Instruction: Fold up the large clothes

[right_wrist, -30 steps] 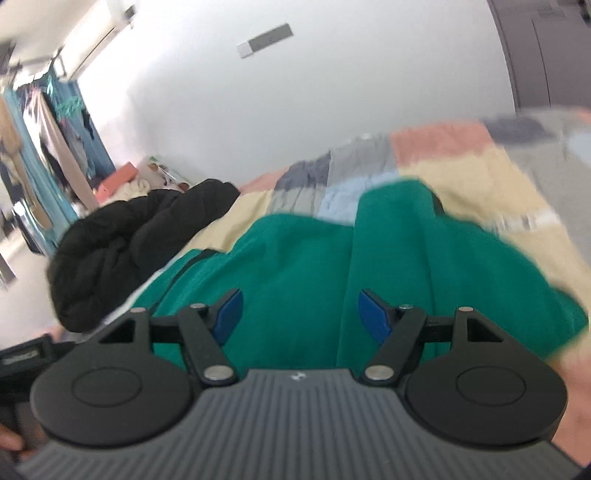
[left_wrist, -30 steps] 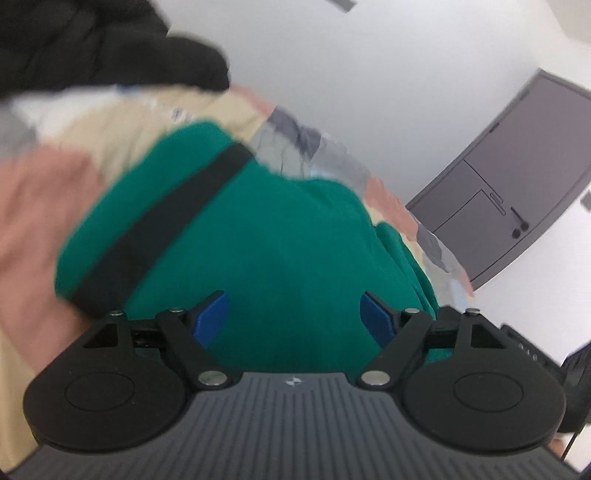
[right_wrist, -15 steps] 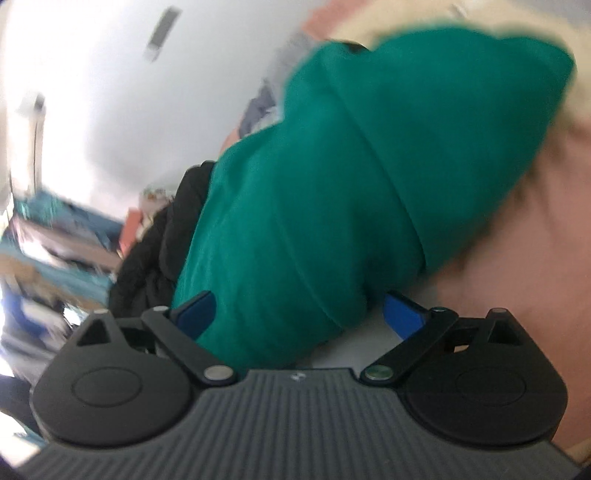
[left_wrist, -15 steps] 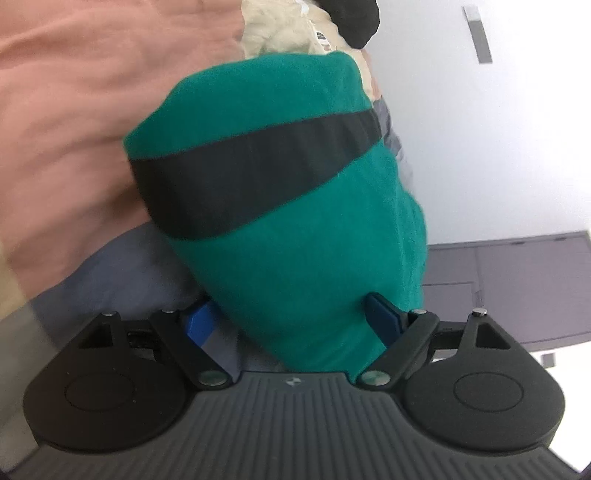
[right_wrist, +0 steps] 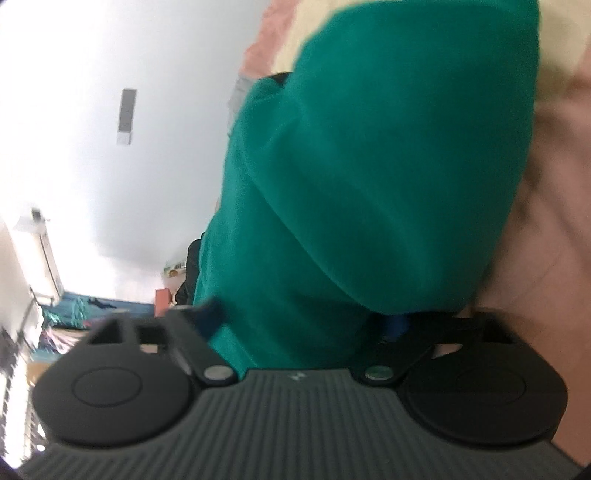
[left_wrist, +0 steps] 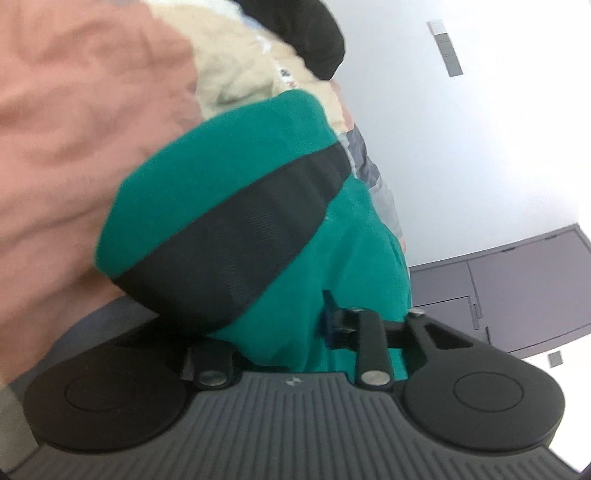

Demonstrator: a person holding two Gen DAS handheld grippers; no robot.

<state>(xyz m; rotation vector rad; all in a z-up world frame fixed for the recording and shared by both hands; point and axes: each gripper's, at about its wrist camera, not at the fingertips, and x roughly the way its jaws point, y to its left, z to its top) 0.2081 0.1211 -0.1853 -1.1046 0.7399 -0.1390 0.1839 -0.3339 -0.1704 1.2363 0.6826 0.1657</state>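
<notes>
— Since the green garment (left_wrist: 295,229) already lies doubled into a thick bundle on the bed (left_wrist: 74,129), how much of the folding would you say is done?

— A fair part, I judge: layers overlap in both wrist views, and a black band (left_wrist: 236,236) crosses the top layer. It isn't a tidy flat packet yet, so at least one more fold or a smoothing seems left.

— And the two tools?

— The left gripper (left_wrist: 266,332) has its jaws closing with green cloth bunched between them; the near edge looks pinched. The right gripper (right_wrist: 303,325) has its jaws closing too, cloth between them, but blur hides whether the pads press yet.

— Counts?

— One green garment, one black band on it, two grippers. One patchwork quilt covers the bed, pink and cream patches showing. One black garment (left_wrist: 314,33) lies at the far end, apart from the green one.
</notes>
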